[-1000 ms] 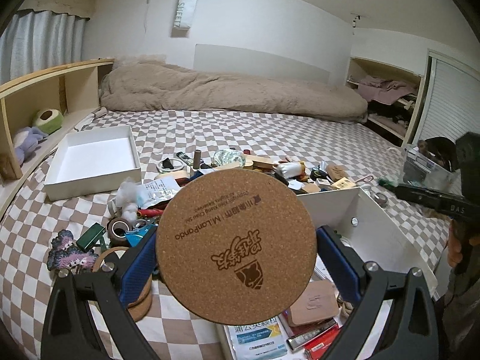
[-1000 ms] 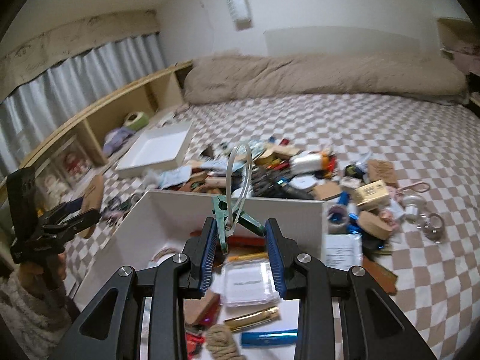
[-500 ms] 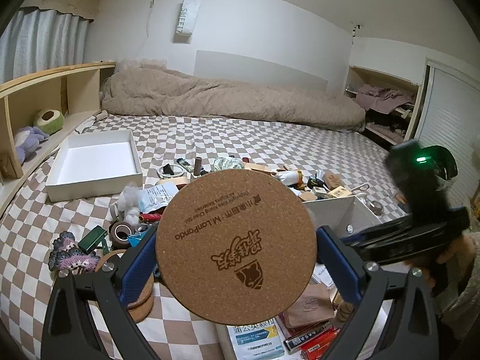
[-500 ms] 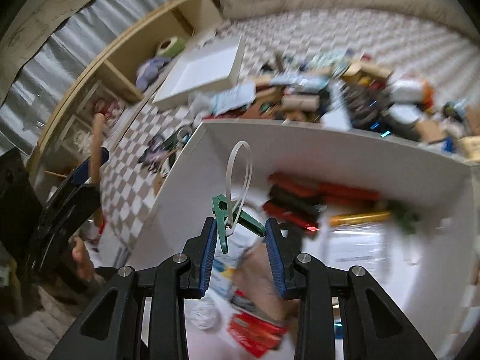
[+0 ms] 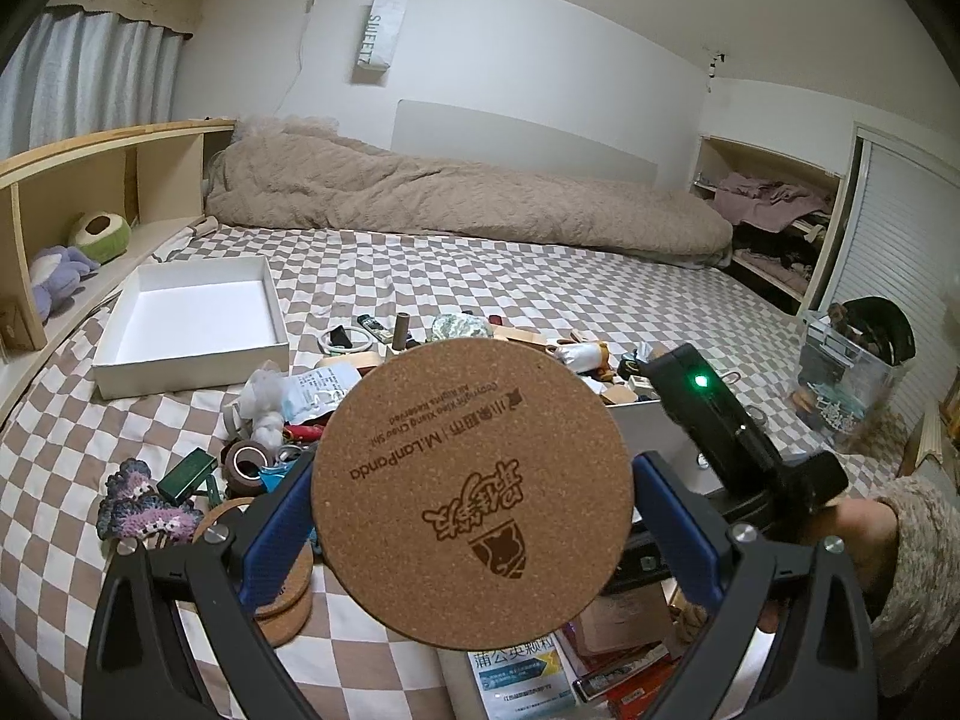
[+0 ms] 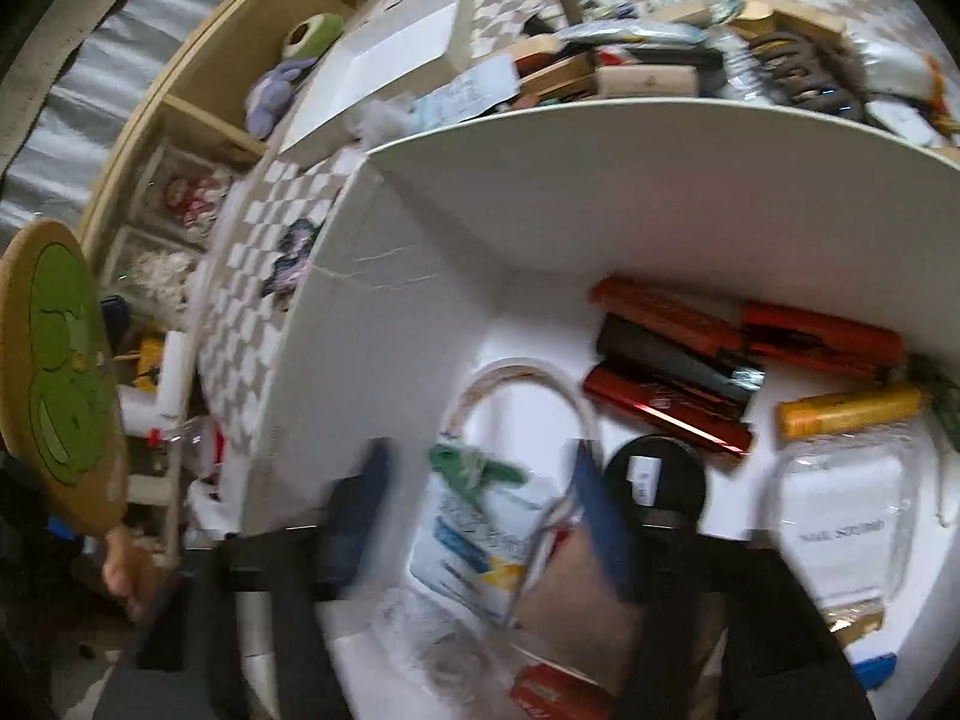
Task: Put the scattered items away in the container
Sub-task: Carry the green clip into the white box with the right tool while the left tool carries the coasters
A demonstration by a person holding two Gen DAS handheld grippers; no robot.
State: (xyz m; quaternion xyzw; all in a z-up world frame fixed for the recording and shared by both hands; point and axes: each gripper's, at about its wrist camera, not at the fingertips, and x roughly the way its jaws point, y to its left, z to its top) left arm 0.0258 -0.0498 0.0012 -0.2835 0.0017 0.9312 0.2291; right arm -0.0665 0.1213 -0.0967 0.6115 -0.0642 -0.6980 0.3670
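Right gripper [image 6: 480,510] hangs over the white container [image 6: 540,192], jaws just been opening and now spread, with the green clip [image 6: 474,471] and its clear loop loose between them, down among the stuff inside. Left gripper [image 5: 474,516] pinches a round cork coaster [image 5: 472,492] beside the container.

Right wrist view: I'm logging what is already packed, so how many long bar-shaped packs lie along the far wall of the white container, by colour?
Red or orange-red packs: 3
Black pack: 1
Yellow pack: 1
Total: 5
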